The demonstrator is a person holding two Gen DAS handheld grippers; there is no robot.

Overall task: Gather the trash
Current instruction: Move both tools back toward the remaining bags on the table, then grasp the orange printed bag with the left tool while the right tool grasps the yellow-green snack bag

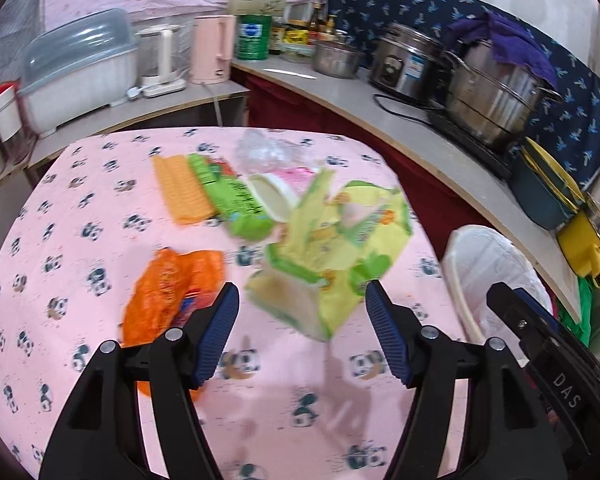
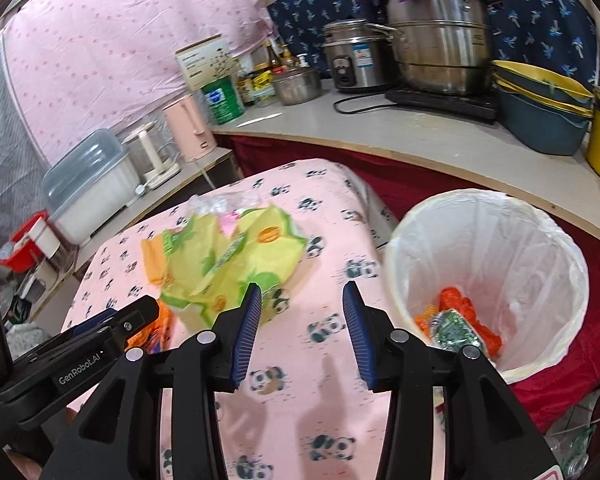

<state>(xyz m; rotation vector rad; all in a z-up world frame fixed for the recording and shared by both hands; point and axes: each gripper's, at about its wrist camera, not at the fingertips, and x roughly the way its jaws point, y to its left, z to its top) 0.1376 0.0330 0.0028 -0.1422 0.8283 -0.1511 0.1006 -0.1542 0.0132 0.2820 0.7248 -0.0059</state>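
Note:
Trash lies on the pink panda tablecloth (image 1: 80,208): a large yellow-green wrapper (image 1: 336,236), an orange wrapper (image 1: 164,292), a green packet (image 1: 232,196), an orange ridged piece (image 1: 182,188), a white lid (image 1: 272,196) and clear plastic (image 1: 264,148). My left gripper (image 1: 302,328) is open and empty, just short of the yellow-green wrapper, with the orange wrapper beside its left finger. My right gripper (image 2: 300,332) is open and empty above the tablecloth (image 2: 308,400), the yellow-green wrapper (image 2: 228,260) ahead to its left. The white-lined trash bin (image 2: 496,248) to the right holds orange and green wrappers (image 2: 456,328).
A counter (image 1: 340,92) runs behind the table with steel pots (image 1: 488,100), a rice cooker (image 1: 408,64), a pink kettle (image 1: 214,48), a green tin (image 1: 254,38) and a lidded plastic box (image 1: 80,68). Blue and yellow basins (image 2: 540,112) stand on the counter beyond the bin.

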